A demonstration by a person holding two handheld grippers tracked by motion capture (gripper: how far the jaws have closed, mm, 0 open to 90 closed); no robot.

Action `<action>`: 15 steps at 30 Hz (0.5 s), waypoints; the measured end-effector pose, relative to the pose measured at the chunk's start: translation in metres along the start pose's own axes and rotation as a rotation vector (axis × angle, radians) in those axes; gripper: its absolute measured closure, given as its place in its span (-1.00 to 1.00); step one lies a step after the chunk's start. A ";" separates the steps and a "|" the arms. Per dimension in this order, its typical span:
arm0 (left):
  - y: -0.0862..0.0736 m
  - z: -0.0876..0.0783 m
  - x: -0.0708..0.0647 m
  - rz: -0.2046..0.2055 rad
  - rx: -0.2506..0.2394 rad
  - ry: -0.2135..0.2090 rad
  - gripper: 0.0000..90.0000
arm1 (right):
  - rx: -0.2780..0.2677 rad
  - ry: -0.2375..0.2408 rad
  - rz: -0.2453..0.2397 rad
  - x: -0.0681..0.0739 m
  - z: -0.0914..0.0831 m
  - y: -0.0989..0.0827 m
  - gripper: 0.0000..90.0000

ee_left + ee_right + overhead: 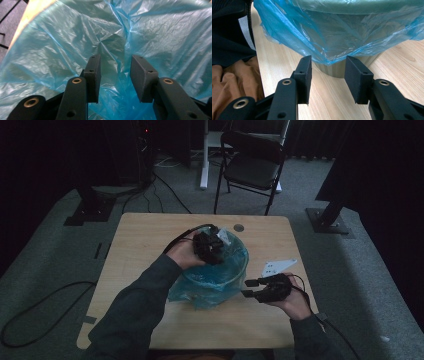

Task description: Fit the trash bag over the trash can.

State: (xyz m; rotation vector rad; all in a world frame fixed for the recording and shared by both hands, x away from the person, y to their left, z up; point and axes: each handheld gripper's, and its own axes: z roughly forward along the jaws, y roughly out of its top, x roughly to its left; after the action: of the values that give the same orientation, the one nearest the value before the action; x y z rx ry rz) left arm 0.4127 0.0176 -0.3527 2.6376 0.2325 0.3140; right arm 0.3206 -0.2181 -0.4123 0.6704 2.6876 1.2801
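Dim grey carpet and dark curtains surround a pale wooden table (140, 245), with a black folding chair (250, 165) set beyond its far edge. Near the middle of the table stands a small bin (344, 67), ribbed and pale green where its wall shows, lined with a blue plastic bag (220, 275) whose spare film is draped over the rim and bunched on the tabletop at the near left.

The left gripper (209, 246) is held inside the bag's mouth at the far left of the rim; in the left gripper view its jaws are seen parted, with creased film ahead of them and nothing between them. The right gripper (257, 287) is held low at the right of the bin, just beside the hanging film, its jaws likewise spread and empty.

The bag is judged to be very light, limp and slippery, and easily torn if pulled hard against the rim. A fold or the doubled hem below the rim would probably give the surest hold. The bin itself looks light and could slide or tip if tugged.
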 end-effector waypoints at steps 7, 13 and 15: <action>0.004 0.014 -0.001 0.011 0.047 0.006 0.32 | 0.001 -0.001 0.002 0.000 0.000 0.000 0.27; 0.007 0.024 -0.003 0.033 0.096 0.017 0.29 | 0.001 0.000 0.000 0.000 0.000 0.000 0.27; 0.009 0.033 -0.004 0.037 0.132 0.016 0.26 | 0.001 -0.001 0.000 0.000 0.000 0.000 0.27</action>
State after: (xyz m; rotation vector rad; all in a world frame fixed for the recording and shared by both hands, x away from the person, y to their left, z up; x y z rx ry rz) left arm 0.4185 -0.0055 -0.3772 2.7728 0.2165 0.3436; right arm 0.3203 -0.2184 -0.4124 0.6710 2.6880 1.2779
